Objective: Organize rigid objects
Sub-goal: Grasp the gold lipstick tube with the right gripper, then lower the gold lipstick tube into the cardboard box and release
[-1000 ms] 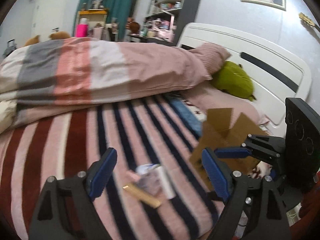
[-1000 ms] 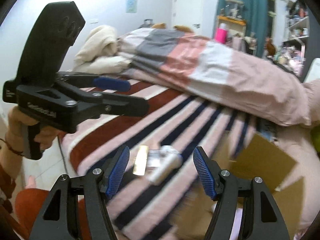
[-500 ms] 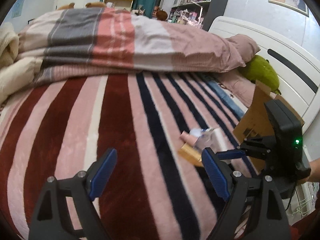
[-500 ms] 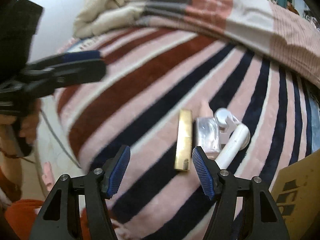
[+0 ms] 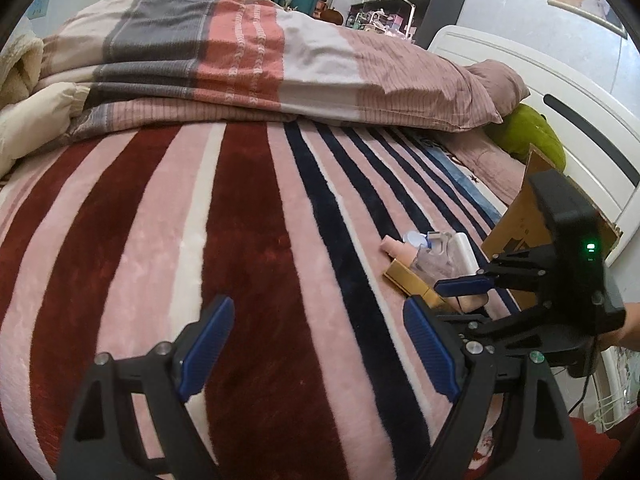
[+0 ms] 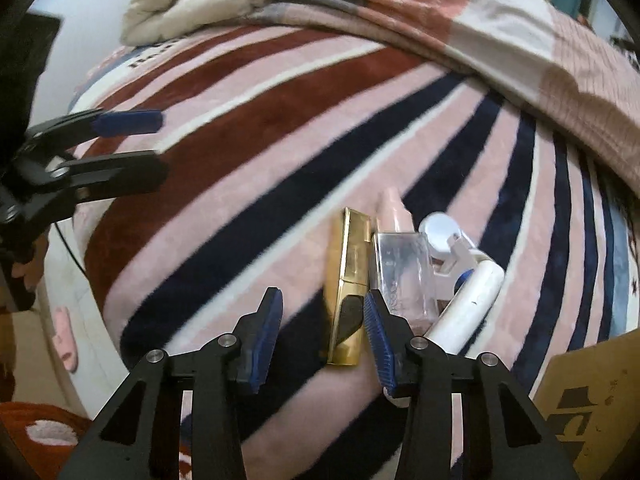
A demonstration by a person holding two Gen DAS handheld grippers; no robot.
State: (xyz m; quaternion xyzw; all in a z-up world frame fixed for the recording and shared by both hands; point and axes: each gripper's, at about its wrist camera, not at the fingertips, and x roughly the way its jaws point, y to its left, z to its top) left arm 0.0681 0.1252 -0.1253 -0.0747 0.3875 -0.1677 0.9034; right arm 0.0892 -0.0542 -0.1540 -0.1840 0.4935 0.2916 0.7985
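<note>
Lining up my right gripper on the gold case

My right gripper (image 6: pixel 322 332) hangs with fingers apart just short of the gold case (image 6: pixel 347 276), its right finger overlapping the case's near end. Touching the case's far side lie a clear bottle (image 6: pixel 402 268), pink tube (image 6: pixel 394 210) and white tube (image 6: pixel 466 304). I'd shift right to straddle the case alone. My left gripper (image 5: pixel 316 354), also spread, holds nothing. Only the left view shows the box (image 5: pixel 516 232) standing beyond the case.
</note>
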